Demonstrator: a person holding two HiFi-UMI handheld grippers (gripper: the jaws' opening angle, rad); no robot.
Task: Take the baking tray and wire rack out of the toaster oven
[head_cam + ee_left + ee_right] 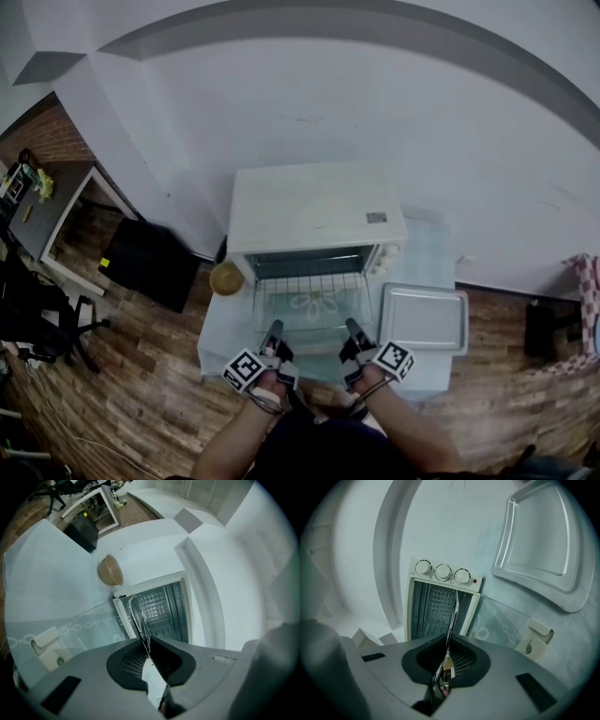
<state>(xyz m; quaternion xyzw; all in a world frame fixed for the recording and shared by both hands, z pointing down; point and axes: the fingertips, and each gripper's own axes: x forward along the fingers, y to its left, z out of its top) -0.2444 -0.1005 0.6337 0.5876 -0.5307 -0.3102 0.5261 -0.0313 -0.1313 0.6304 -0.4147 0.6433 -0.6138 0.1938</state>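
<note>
The white toaster oven stands on a table with its glass door folded down. The wire rack sticks out of the oven mouth over the door. My left gripper is shut on the rack's front edge at the left, and my right gripper is shut on it at the right. In the left gripper view the rack runs edge-on out of the closed left gripper. The right gripper view shows the same rack pinched in the right gripper. The baking tray lies on the table right of the oven.
A small tan bowl sits on the table left of the oven. The door's handle juts from its front edge. Three knobs line the oven's right side. A black box and a desk stand on the wood floor at left.
</note>
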